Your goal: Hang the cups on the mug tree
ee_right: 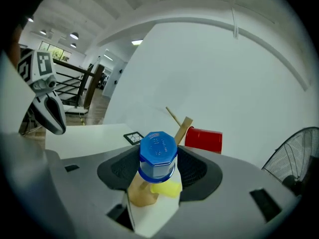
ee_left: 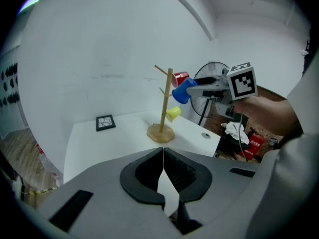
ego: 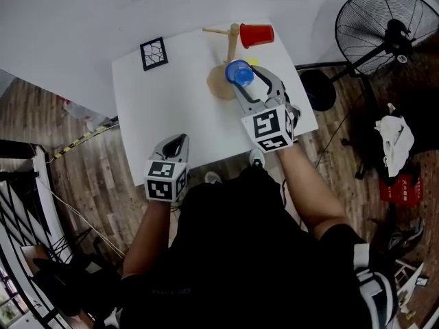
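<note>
A wooden mug tree (ego: 232, 46) stands at the far side of the white table (ego: 158, 115). A red cup (ego: 256, 34) hangs on an upper peg, also seen as the red cup (ee_right: 203, 139) in the right gripper view. A yellow cup (ee_left: 173, 113) hangs on a low peg. My right gripper (ego: 241, 77) is shut on a blue cup (ego: 239, 72), held right beside the tree's pole above the round base (ego: 219, 82). The blue cup (ee_right: 158, 156) shows its bottom between the jaws. My left gripper (ego: 177, 142) is shut and empty over the table's near edge.
A black-framed marker tile (ego: 153, 53) lies at the table's far left. To the right of the table stands a large floor fan (ego: 387, 29), with a white cloth (ego: 396, 136) and a red box (ego: 399, 187) on the wooden floor.
</note>
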`<action>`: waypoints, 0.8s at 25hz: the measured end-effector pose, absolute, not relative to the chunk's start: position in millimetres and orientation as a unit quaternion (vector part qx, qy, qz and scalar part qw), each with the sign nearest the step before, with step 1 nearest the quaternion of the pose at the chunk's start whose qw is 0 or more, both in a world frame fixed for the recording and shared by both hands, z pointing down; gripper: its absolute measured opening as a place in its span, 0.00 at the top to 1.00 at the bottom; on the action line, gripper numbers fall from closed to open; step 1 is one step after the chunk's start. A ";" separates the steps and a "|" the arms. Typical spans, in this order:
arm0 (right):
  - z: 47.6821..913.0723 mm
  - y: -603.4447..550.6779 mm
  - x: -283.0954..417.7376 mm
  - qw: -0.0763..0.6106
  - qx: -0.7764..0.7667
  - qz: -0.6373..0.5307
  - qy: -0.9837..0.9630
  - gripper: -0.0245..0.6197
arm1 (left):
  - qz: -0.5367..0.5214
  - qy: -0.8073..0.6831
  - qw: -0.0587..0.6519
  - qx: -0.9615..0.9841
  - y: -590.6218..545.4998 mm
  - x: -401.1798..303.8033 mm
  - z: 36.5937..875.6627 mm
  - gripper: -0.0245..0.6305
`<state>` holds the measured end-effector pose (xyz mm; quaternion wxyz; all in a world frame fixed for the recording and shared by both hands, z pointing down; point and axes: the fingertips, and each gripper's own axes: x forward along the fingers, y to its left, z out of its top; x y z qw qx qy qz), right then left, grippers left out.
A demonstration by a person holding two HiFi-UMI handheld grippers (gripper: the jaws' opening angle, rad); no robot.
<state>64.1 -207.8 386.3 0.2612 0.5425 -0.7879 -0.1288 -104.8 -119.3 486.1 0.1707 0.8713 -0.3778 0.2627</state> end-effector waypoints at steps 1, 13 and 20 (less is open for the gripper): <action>389.0 -213.6 63.2 0.270 0.542 -0.133 -0.785 0.60 | 0.262 -0.381 0.173 0.870 -117.6 -107.7 486.5 0.94; 425.3 -238.1 62.1 0.327 0.532 -0.106 -0.773 0.60 | 0.250 -0.407 0.185 0.859 -112.2 -129.0 487.3 0.94; 424.4 -214.7 59.3 0.309 0.526 -0.089 -0.787 0.60 | 0.244 -0.395 0.178 0.868 -122.2 -119.5 480.9 0.94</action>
